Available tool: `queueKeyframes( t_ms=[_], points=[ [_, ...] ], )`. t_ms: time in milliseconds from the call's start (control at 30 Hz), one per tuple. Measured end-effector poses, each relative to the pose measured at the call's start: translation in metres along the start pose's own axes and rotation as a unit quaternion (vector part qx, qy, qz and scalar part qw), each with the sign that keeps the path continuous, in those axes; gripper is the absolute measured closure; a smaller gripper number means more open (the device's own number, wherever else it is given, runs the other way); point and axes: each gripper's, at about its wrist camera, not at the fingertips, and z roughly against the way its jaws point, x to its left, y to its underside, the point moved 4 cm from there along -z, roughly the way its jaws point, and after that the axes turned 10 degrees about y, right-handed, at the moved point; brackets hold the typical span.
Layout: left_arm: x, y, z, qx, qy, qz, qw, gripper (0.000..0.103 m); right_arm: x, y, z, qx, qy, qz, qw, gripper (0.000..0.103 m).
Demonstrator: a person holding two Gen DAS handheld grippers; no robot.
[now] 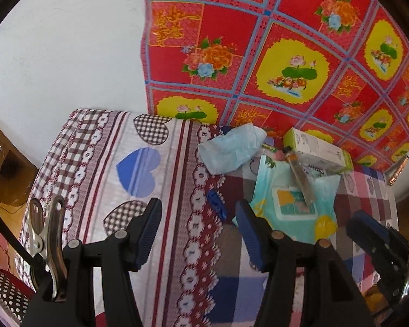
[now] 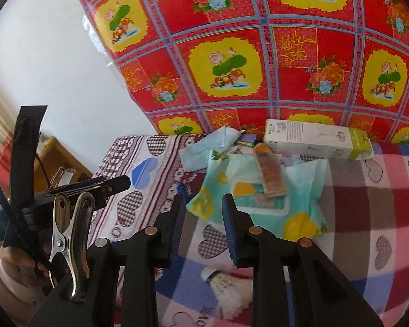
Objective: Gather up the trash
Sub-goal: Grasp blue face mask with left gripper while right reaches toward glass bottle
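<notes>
Red floral cloth (image 2: 259,54) hangs against the wall behind the bed (image 1: 101,163), and the trash sits in a loose heap at its foot, on the heart-patterned sheet. A turquoise wipes packet (image 2: 261,193) lies flat in the middle of the heap, with a small orange-tinted tube (image 2: 270,171) resting on top of it. A white-and-green carton (image 2: 316,139) lies on its side just behind, close to the cloth, and a crumpled pale blue tissue (image 2: 207,147) sits to the packet's left. A shuttlecock (image 2: 226,280) lies apart from the heap, nearer the camera, partly hidden under the right gripper (image 2: 203,218).

Both tools point down toward the heap, probably because the pieces lie so close together that either hand can take one. The left gripper (image 1: 199,231) has its jaws released and fairly wide, nothing between them, aimed just left of the packet. The right gripper's jaws stand narrower, also empty, lined up with the packet's near edge. A blue clothes peg (image 1: 216,204) lies on the sheet beside the packet. No bin shows in either view.
</notes>
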Motion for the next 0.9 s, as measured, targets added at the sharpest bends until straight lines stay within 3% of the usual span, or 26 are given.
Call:
queueKeyframes(
  t_ms=[633,800,900],
  points=[
    [-0.038,-0.034,-0.096,0.055,-0.003,-0.070,0.9960,0.043,-0.047,-0.013,-0.048,0.022,0.019,-0.021,0.999,0.073],
    [-0.040,-0.045,-0.120,0.070,0.006,-0.086,0.9938,0.043,-0.054,-0.014,-0.058,0.031,0.031,-0.024,0.999,0.067],
    [-0.043,-0.052,-0.133,0.077,0.016,-0.092,0.9927,0.037,-0.057,-0.016,-0.067,0.038,0.039,-0.023,0.998,0.067]
  ],
)
